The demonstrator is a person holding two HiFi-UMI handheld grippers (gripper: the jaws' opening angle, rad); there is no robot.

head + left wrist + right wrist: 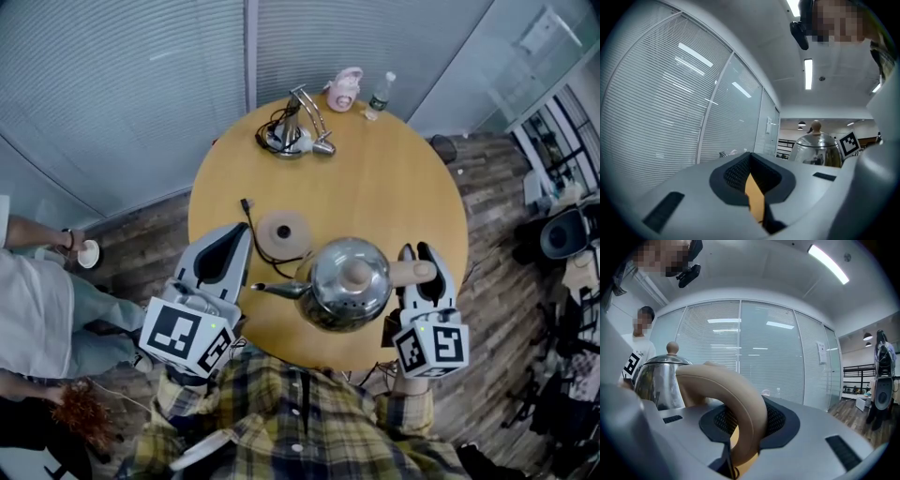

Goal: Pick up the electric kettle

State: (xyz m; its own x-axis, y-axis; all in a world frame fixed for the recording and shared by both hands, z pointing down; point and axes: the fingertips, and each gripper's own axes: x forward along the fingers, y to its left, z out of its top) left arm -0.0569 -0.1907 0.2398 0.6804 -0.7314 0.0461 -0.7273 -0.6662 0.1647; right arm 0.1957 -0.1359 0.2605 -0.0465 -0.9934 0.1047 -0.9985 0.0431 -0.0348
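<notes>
The steel electric kettle [349, 281] with a tan lid knob hangs above the round wooden table [394, 178], its spout pointing left. My right gripper [419, 255] is shut on the kettle's tan handle [412, 273]; in the right gripper view the handle [736, 399] arches between the jaws, with the kettle body [658, 380] to the left. The kettle's round tan base [284, 232] lies on the table with its cord. My left gripper [239, 234] hovers left of the kettle beside the base, jaws together and empty. The kettle [818, 147] shows at the right of the left gripper view.
At the table's far edge stand a metal desk lamp [295, 136], a pink item [345, 89] and a small bottle [380, 92]. A person [37, 309] sits at the left holding a cup. Glass walls with blinds stand behind the table, and equipment clutters the right.
</notes>
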